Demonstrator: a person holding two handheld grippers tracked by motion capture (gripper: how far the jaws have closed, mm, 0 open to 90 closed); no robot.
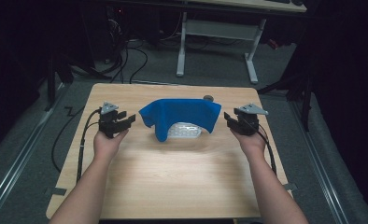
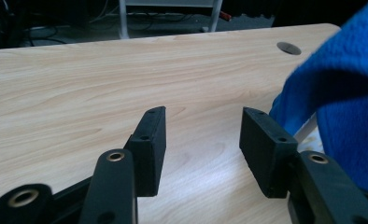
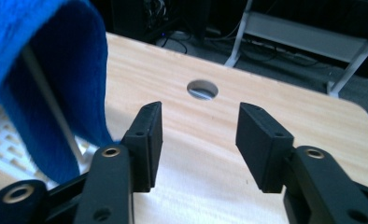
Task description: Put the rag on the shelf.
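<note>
A blue cloth (image 1: 180, 116) is draped over a white slatted thing (image 1: 186, 130) (maybe a small rack or basket, it's mostly hidden) at the middle of the wooden desk (image 1: 173, 177), toward the far edge. Left tool (image 1: 126, 121) sits just beside the cloth's left end, jaws wide, holding nothing. Right tool (image 1: 230, 120) is by the cloth's right end, jaws wide too. A round hole (image 3: 202, 89) pierces the desk behind the cloth.

Cloth (image 1: 180, 114): draped over the rack (image 1: 186, 130)
Left gripper (image 1: 121, 122): left of cloth
Right gripper (image 1: 232, 120): right of cloth
Cable hole (image 1: 208, 98): behind cloth
</note>
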